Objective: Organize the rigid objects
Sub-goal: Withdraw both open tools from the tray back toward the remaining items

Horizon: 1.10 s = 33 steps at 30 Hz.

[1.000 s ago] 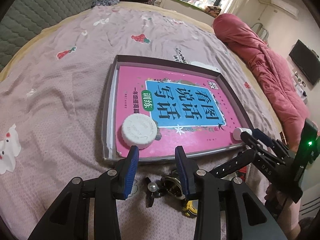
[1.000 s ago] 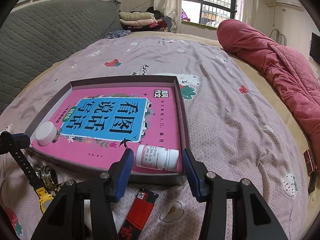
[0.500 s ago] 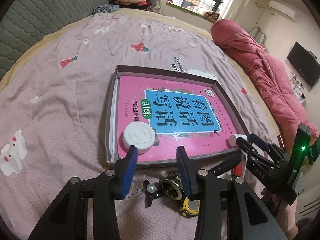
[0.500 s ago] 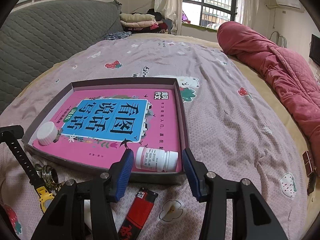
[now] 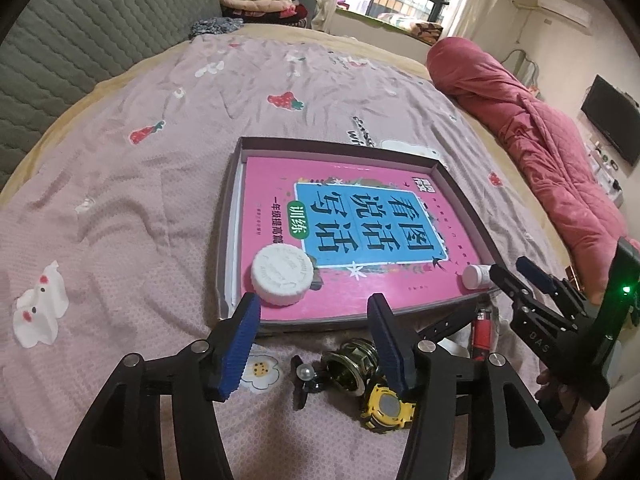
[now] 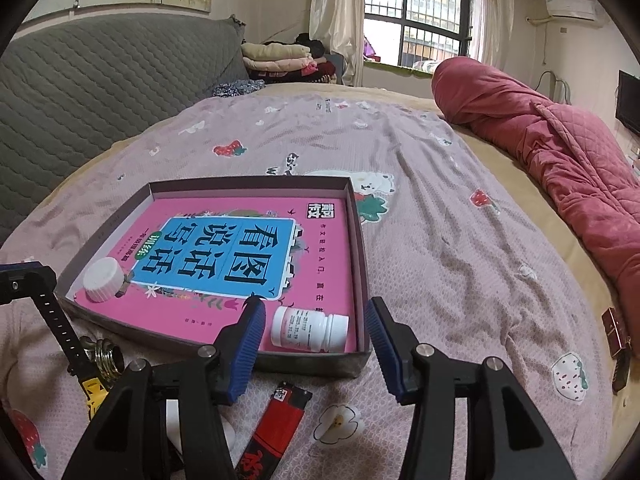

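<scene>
We are spreading both empty tongs, left [image 5: 314,340] and right [image 6: 316,344], over the tray [image 5: 224,264] holding jar [image 5: 282,276] and bottle [image 6: 310,330] at twelve o'clock, risking clipping its rim.

看图说话写话 and 训练 on pink book [image 5: 360,240], DAS on gripper [image 5: 536,336]

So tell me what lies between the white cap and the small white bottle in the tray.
Only the pink book's cover: no object sits between the white cap and the small white bottle, as the right wrist view shows.
</scene>
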Available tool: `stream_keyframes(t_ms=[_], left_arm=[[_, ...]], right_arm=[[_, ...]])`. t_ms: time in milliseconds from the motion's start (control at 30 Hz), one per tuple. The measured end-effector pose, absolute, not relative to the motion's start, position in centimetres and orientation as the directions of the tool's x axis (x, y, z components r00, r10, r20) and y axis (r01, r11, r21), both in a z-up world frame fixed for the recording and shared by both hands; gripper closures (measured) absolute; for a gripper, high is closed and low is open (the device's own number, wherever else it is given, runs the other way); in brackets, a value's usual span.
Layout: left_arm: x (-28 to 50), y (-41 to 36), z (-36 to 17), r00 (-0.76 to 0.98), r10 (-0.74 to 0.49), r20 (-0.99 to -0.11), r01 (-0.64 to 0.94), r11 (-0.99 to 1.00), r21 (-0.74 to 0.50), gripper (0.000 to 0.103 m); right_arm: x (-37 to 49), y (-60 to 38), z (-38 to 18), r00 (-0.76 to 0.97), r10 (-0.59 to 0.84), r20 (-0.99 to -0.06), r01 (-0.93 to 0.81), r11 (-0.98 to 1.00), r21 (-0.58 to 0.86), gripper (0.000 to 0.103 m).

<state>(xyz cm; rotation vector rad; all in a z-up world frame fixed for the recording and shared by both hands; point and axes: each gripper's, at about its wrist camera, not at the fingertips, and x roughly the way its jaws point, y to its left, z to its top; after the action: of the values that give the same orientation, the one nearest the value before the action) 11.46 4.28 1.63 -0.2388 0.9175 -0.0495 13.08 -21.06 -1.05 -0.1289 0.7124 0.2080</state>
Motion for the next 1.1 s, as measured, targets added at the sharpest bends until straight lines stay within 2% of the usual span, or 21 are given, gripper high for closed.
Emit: stream_keyframes(t_ms=[100,333,1100], left_arm=[[11.4,4.2,1.9,0.614,-0.137,-0.777,-0.061,0.974,-0.220,0.041],[11.0,3.9,2.2,0.620,-0.135,-0.773,-0.053,0.976,-0.213,0.041],[8.9,3.0,2.4,0.638,-0.126,-0.760,-0.028,0.982,-0.187,0.037]], right_arm=[[12.8,-21.3,-0.7,0.747,0.162,-0.644,-0.241,0.970,-0.036,0.050],[12.2,-22.2,0.2,0.766,0.199,-0.611,-0.253,0.968,-0.001,0.047],[10.8,-22.1,0.1,0.761,0.211,-0.614,-0.290,0.956,-0.031,0.046]])
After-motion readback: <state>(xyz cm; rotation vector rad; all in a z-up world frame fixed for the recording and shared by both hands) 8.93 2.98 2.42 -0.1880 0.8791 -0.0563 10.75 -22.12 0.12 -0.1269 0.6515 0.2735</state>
